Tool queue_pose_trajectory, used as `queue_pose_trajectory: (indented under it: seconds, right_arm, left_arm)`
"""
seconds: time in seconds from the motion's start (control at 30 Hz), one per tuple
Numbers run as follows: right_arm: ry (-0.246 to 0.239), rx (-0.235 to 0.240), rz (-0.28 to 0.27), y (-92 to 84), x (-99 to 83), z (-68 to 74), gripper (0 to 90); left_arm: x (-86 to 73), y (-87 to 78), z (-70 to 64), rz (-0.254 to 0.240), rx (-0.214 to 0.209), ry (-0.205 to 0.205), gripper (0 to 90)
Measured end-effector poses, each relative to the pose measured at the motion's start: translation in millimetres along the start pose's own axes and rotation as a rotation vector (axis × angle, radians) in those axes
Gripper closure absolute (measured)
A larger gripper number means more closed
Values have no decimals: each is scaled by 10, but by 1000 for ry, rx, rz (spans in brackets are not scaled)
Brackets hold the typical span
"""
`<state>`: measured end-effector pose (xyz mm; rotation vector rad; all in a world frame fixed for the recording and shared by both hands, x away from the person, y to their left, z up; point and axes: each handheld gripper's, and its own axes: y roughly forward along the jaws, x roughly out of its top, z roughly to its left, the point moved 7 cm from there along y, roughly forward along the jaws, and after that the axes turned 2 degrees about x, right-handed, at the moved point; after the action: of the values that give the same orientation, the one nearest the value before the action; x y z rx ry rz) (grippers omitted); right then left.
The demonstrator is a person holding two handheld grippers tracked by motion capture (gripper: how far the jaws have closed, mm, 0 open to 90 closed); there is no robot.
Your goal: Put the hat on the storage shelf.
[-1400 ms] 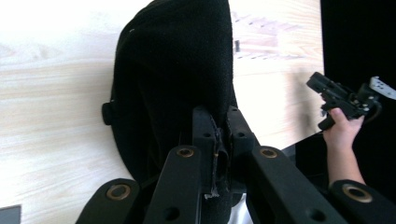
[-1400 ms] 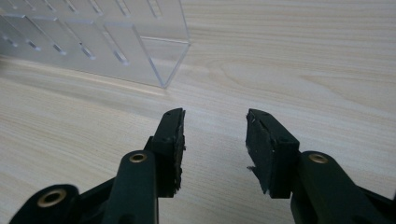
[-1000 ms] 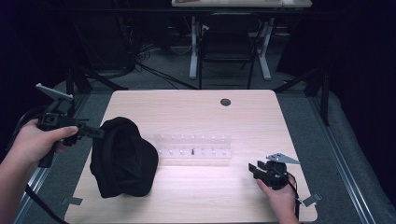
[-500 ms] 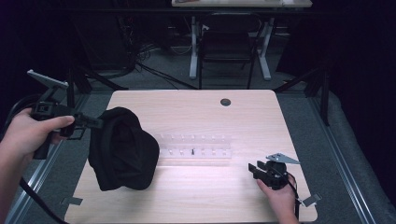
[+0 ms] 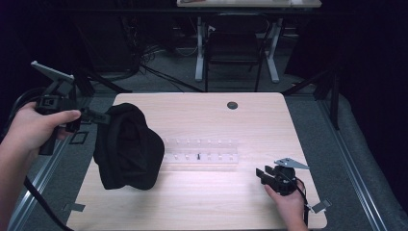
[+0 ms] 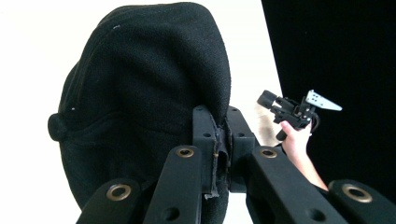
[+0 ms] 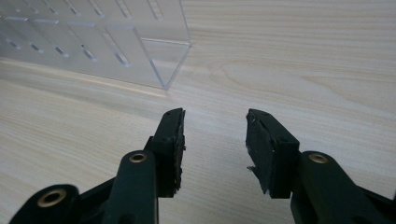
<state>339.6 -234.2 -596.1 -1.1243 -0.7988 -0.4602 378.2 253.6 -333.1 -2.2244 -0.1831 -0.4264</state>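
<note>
A black cap (image 5: 127, 149) hangs tilted over the left part of the wooden table (image 5: 211, 115), its lower edge still on the wood. My left gripper (image 5: 98, 117) is shut on the cap's rim, at the table's left edge. In the left gripper view the cap (image 6: 140, 93) fills the middle, pinched between the two jaws of my left gripper (image 6: 223, 123). My right gripper (image 5: 262, 174) rests low at the front right, held by a hand, and stands open. Its own view shows the right gripper (image 7: 215, 122) with bare wood between its jaws.
A clear plastic rack (image 5: 202, 150) with small slots lies across the table's middle; its corner (image 7: 163, 60) is just ahead of the right gripper. A round dark grommet (image 5: 232, 105) sits near the far edge. A chair and desk legs stand beyond the table.
My left gripper has risen and drawn toward the table's left edge, pulling the cap's rim up so the cap tilts more upright. The right gripper has stayed put.
</note>
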Motion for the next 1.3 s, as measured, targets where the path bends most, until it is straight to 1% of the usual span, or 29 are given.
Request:
queue_pose_trajectory:
  seconds: [0.03,0.1,0.13,0.17,0.23,0.27,0.33,0.37,0.5,0.57,0.63,0.67,0.7,0.77,0.9,0.93,0.97,1.0,1.03,1.1,1.13,1.17,1.2,1.23,1.27,1.3]
  right_arm:
    - [-5,0,5,-2,-3,0,569]
    - [-4,-4,5,0,-2,2,569]
    - [-4,-4,5,0,-2,2,569]
    - [-4,-3,4,1,-1,4,569]
    - [-5,-3,5,1,0,5,569]
    - [-5,-3,5,1,0,5,569]
    - [-8,-1,8,6,-1,8,569]
    - [-9,0,7,7,0,9,569]
    - [-9,1,4,2,6,13,569]
    - [-9,3,2,-1,7,13,569]
    - [-11,4,0,-2,8,11,569]
    - [-13,5,0,-6,9,8,569]
    - [-13,5,0,-6,9,8,569]
    - [-17,3,-2,-11,12,12,569]
    - [-37,5,-3,-21,20,41,568]
    - [-48,8,-6,-27,30,59,568]
    - [-48,8,-6,-27,30,59,568]
    - [-55,5,-6,-30,34,64,568]
    - [-57,7,-6,-32,37,73,567]
    - [-72,7,-5,-37,49,96,565]
    - [-72,7,-5,-37,49,96,565]
    - [-79,8,-11,-38,56,106,563]
    - [-85,12,-12,-41,64,120,561]
    - [-92,12,-15,-46,73,134,560]
    - [-103,17,-18,-53,86,152,560]
    - [-104,20,-22,-56,95,172,560]
  left_arm:
    - [30,7,-30,-3,-1,1,857]
    - [45,13,-48,-4,-3,0,857]
    - [59,16,-63,-4,-4,8,857]
    - [78,26,-93,-10,-3,7,857]
    - [117,40,-152,-8,-15,14,857]
    - [117,40,-152,-8,-15,14,857]
    - [169,75,-220,-18,-20,14,857]
    - [169,75,-220,-18,-20,14,857]
    - [230,142,-298,-14,-7,27,857]
    - [268,171,-353,-12,-9,33,857]
    - [283,182,-374,-15,-6,33,857]
    - [299,188,-391,-12,-7,41,857]
    - [317,204,-417,-17,-7,36,857]
    - [356,234,-470,-17,-9,44,857]
    - [417,303,-535,-27,-7,50,857]
    - [429,318,-545,-29,-10,50,857]
    - [444,342,-562,-30,-10,46,857]
    - [459,363,-572,-31,-7,51,857]
    - [478,390,-594,-31,-7,46,857]
    - [517,445,-639,-27,-17,53,857]
    - [517,445,-639,-27,-17,53,857]
    - [532,471,-658,-32,-15,47,857]
    - [545,494,-669,-30,-13,54,857]
    - [558,523,-690,-26,-17,52,857]
    - [574,551,-701,-30,-15,55,857]
    - [590,575,-719,-34,-16,50,857]
